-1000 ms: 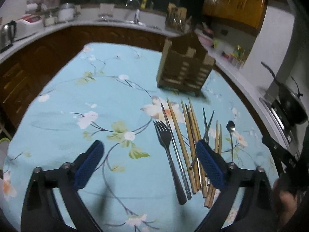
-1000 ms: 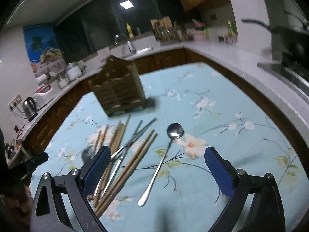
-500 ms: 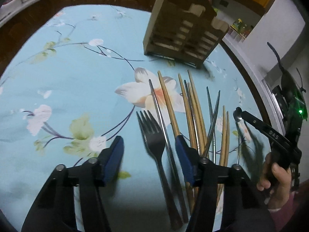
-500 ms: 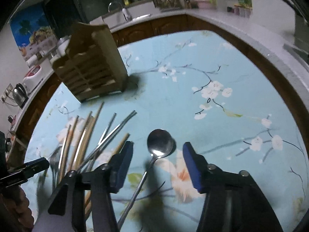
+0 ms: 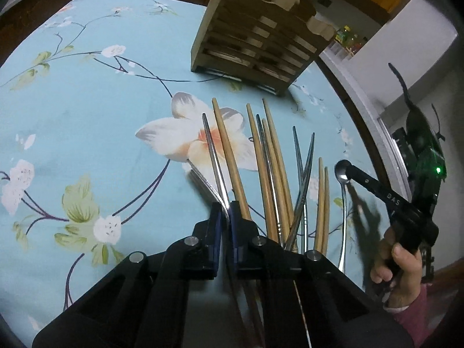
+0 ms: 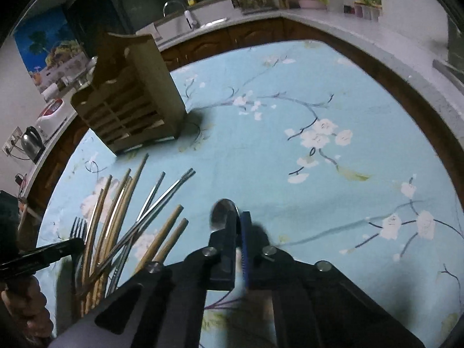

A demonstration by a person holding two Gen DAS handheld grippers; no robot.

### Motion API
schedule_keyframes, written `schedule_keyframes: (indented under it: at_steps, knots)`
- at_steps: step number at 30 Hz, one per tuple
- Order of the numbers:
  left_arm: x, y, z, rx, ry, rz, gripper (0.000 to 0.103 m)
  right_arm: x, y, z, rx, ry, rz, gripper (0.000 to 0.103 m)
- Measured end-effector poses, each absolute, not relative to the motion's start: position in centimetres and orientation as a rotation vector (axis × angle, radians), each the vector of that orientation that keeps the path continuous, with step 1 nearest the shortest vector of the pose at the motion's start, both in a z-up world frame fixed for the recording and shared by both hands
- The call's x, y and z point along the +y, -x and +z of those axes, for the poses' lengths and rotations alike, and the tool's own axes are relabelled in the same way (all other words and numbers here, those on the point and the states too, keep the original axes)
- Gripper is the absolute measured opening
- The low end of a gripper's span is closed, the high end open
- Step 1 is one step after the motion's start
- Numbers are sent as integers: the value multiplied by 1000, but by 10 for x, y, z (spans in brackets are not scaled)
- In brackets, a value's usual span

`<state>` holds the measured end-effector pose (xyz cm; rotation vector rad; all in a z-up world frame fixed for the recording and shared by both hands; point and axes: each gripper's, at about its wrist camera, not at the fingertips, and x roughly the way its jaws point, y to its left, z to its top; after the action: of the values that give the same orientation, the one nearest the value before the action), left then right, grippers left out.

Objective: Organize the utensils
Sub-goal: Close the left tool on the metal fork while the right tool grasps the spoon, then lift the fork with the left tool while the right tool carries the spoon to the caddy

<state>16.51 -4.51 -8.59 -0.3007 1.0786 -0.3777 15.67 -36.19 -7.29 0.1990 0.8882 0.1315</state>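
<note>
While left gripper clamps fork — right gripper clamps spoon.

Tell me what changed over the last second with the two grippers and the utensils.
Both came down and closed: the left hand-held gripper on the fork, the right hand-held gripper on the spoon. The chopsticks and wooden holder stayed put.

We see a dark metal fork lying flat on the cloth, tines toward the wooden utensil holder, which stands upright beyond. Beside the fork, wooden chopsticks and metal chopsticks lie fanned and crossing. A steel spoon lies just right of them, bowl up.
</note>
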Motion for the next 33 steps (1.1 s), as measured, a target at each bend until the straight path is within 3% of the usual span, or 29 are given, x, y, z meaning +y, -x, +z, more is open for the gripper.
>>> schedule_keyframes:
  at_steps: [17,33]
  knots:
    - [-4,-133,7,855,364,-413,2,-344,-108,45,565,-81,114,2]
    - [1,-184,97,613,341,-412,2,-278,-163,102,278,75,56,2]
